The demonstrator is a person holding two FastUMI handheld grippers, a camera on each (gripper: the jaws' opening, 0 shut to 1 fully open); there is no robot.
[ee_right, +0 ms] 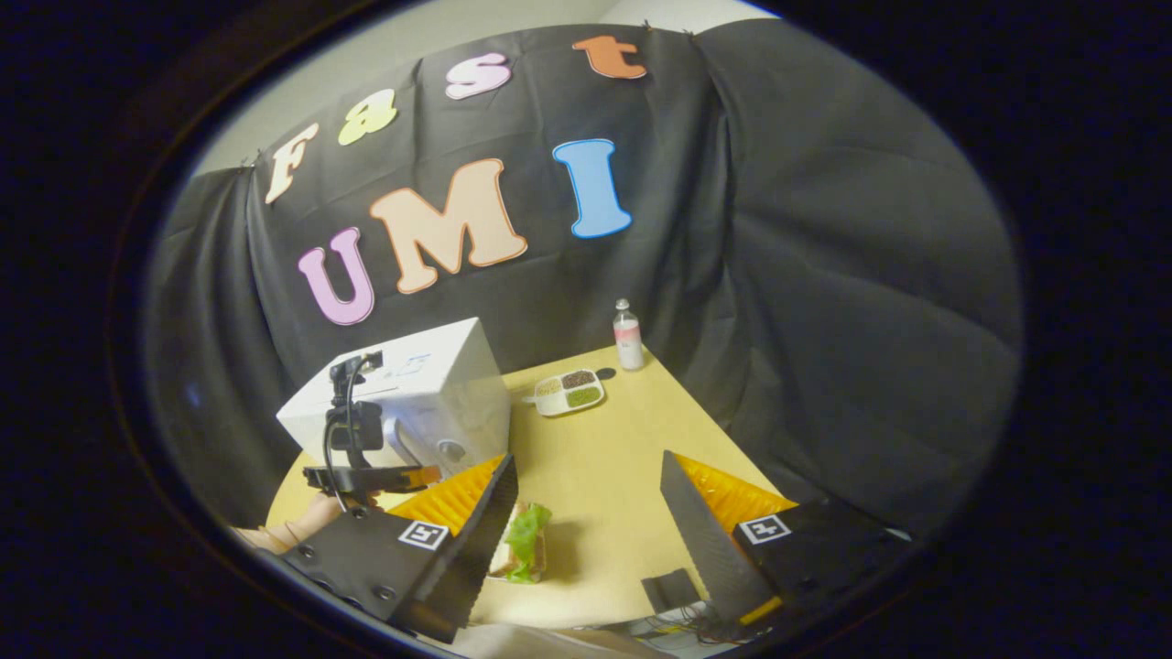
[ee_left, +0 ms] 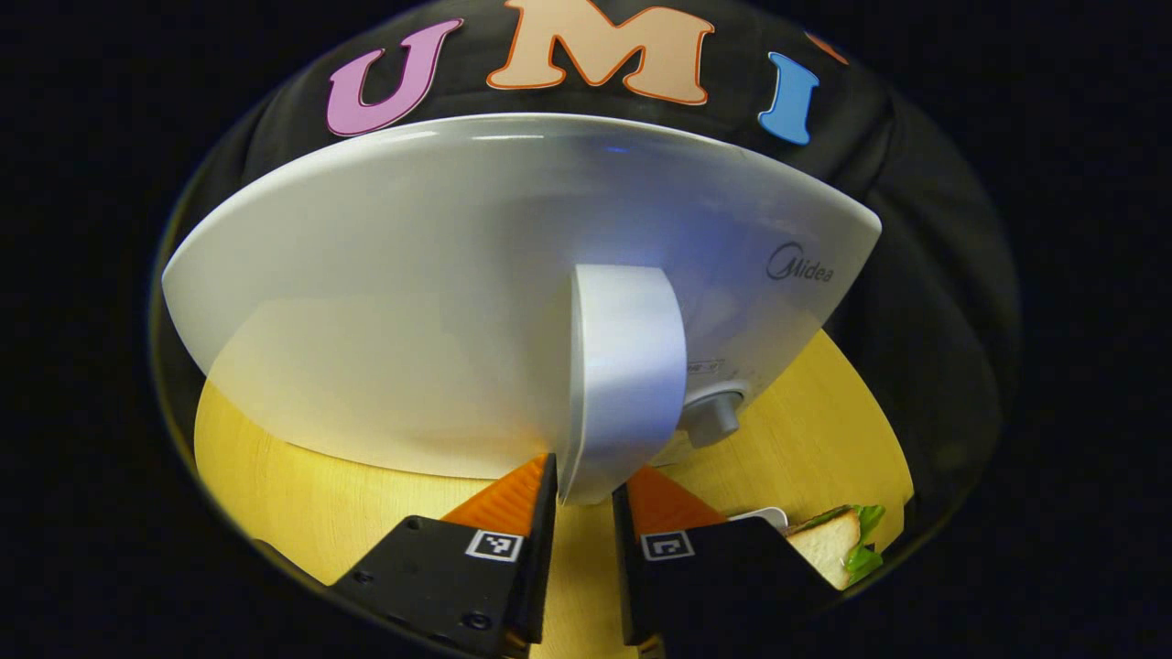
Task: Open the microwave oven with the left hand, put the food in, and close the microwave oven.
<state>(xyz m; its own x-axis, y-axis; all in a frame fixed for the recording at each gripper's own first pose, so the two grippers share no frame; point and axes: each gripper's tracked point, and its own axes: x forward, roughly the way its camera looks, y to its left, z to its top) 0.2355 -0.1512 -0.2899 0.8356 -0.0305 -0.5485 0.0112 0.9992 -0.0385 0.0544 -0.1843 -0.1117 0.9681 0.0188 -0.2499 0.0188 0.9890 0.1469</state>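
Note:
The white microwave (ee_left: 439, 302) stands on the yellow table with its door closed. My left gripper (ee_left: 591, 480) sits at the lower end of the upright white door handle (ee_left: 627, 366), one finger pressed on each side of it. A sandwich (ee_left: 833, 545) with lettuce lies at the lower right on a white plate (ee_left: 765, 517). In the right gripper view, my right gripper (ee_right: 586, 467) hangs wide open above the table with nothing in it. The sandwich (ee_right: 522, 545) lies just below its left finger. Farther off, the left gripper (ee_right: 366, 476) is at the front of the microwave (ee_right: 412, 384).
A round knob (ee_left: 714, 416) sits right of the handle on the microwave front. A white divided tray (ee_right: 569, 392) of grains and a small bottle (ee_right: 627, 334) stand at the far end of the table (ee_right: 623, 458). Black cloth walls close in the booth behind.

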